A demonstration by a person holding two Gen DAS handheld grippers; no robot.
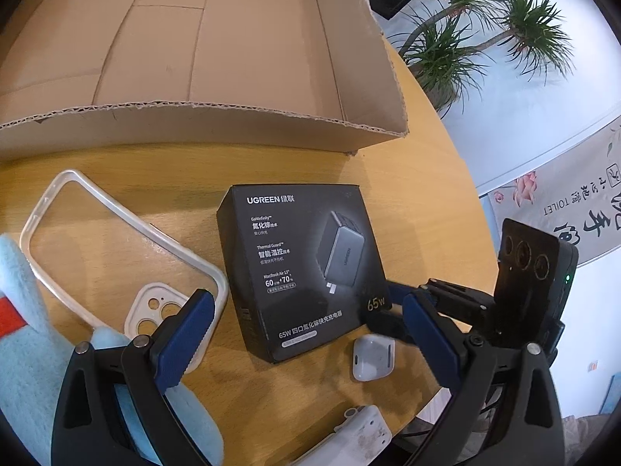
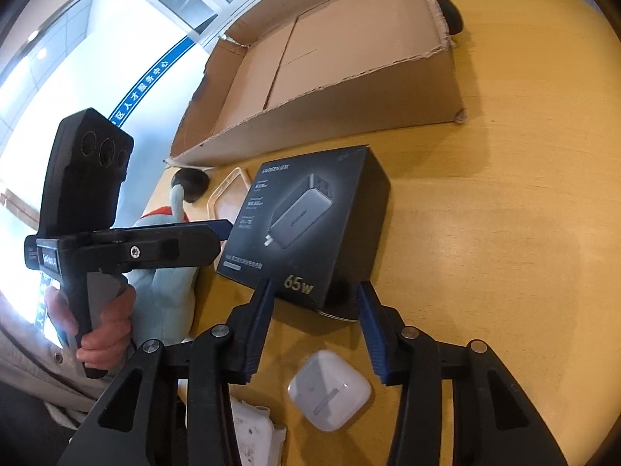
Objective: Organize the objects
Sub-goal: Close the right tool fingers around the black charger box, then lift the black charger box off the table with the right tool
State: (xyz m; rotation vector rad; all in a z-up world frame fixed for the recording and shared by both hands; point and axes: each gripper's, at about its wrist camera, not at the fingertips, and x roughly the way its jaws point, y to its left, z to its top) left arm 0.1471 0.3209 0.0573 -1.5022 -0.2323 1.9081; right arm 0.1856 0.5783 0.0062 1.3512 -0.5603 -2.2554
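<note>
A black UGREEN charger box [image 1: 299,268] lies flat on the round wooden table [image 1: 233,388], in front of an open cardboard box [image 1: 217,124]. My left gripper [image 1: 310,334] is open, its fingers either side of the black box's near end. My right gripper [image 2: 316,303] is open, its fingertips at the black box's [image 2: 310,217] near corner; it shows in the left wrist view [image 1: 392,295] too. A clear phone case [image 1: 116,248], a white earbuds case [image 1: 373,357], a white adapter [image 1: 361,435] and a light blue plush toy [image 1: 27,349] lie around it.
The cardboard box [image 2: 349,58] is empty inside and fills the far side of the table. The table edge [image 1: 458,155] curves away on the right, with potted plants [image 1: 485,27] beyond. In the right wrist view the earbuds case [image 2: 330,388] lies between my fingers, under them.
</note>
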